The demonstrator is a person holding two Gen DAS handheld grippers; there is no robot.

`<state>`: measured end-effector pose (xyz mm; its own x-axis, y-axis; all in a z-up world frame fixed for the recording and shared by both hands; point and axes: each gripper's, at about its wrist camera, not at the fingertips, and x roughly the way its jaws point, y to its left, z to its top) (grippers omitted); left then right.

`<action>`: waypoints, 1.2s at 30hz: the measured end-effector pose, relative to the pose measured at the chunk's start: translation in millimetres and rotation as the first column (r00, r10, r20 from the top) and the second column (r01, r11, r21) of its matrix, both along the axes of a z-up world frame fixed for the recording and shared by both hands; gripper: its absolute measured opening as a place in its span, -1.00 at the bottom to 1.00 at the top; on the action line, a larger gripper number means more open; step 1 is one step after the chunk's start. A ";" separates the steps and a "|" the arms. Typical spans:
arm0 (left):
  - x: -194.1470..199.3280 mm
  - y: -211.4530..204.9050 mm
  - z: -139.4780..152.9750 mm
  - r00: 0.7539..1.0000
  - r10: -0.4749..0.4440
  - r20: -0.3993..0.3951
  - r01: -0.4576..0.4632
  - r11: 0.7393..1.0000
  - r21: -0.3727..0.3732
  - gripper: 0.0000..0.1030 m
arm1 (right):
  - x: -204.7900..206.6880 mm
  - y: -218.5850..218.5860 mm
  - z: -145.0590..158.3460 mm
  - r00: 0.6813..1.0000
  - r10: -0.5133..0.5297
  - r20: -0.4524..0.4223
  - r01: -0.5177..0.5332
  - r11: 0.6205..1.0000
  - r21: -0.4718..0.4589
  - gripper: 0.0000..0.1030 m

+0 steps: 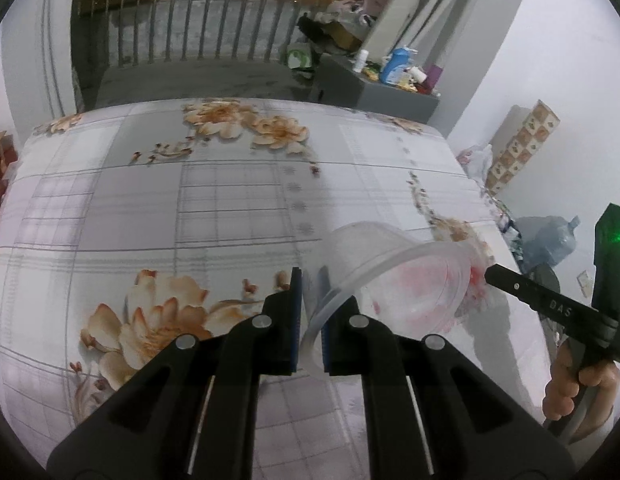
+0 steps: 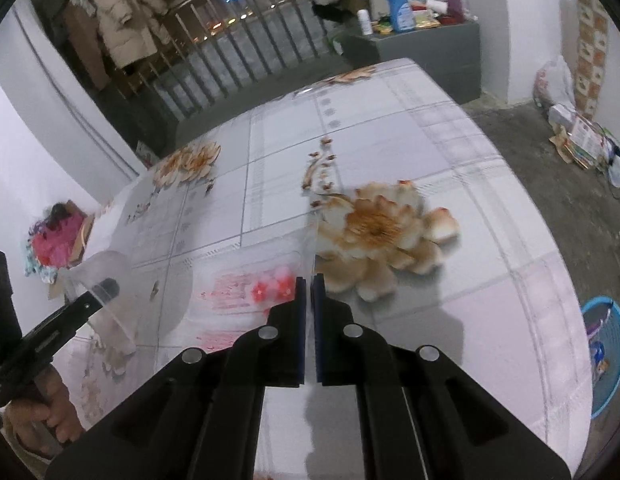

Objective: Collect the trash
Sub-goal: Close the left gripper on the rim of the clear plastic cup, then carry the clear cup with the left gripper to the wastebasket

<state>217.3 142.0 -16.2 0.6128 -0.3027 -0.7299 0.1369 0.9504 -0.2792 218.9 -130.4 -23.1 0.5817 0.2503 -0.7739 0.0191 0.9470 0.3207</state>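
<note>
Table [image 1: 214, 200] under a glossy cloth: grey-white checks, orange flower prints. Beyond its far edge, a balcony railing [image 1: 198, 28] of grey bars; dark outside, scattered city lights. Padded coat [image 2: 124, 20] hung by the railing. White walls [image 1: 549, 60] either side. Grey cabinet [image 2: 437, 52] past the far right corner of the table, top crowded with a blue bottle [image 2: 399, 8] and small containers. Bare concrete floor [image 2: 549, 184], with bags and paper clutter along the right wall. Blue basket [image 2: 607, 356] on the floor off the table's right edge.

We are in a lived-in home. We see a floral tablecloth [image 1: 230, 184], balcony railing [image 1: 198, 32], hanging coat [image 2: 126, 20].
</note>
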 end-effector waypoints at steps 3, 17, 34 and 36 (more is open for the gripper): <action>-3.2 -6.8 4.9 1.000 -0.019 0.007 0.019 1.000 -0.007 -0.88 | -14.0 -9.1 6.3 1.000 -0.023 0.018 0.023 1.000 0.002 -0.93; -21.6 -44.6 31.3 0.991 -0.128 0.049 0.129 0.991 -0.025 -0.88 | -85.0 -64.9 41.2 0.978 -0.163 0.131 0.158 0.986 0.053 -0.94; -27.1 -229.8 60.5 0.846 -0.531 0.057 0.533 0.846 -0.024 -0.88 | -227.1 -223.4 62.1 0.777 -0.589 0.223 0.593 0.803 0.058 -0.94; -29.4 -264.7 63.8 0.808 -0.586 0.053 0.588 0.809 -0.017 -0.88 | -241.4 -243.0 59.8 0.734 -0.641 0.224 0.648 0.760 0.048 -0.94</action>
<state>187.9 -122.7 47.6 0.3414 -0.6371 -0.6910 0.6786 0.6758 -0.2878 -22.5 -373.5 36.6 0.7451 -0.2675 -0.6110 0.5635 0.7426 0.3620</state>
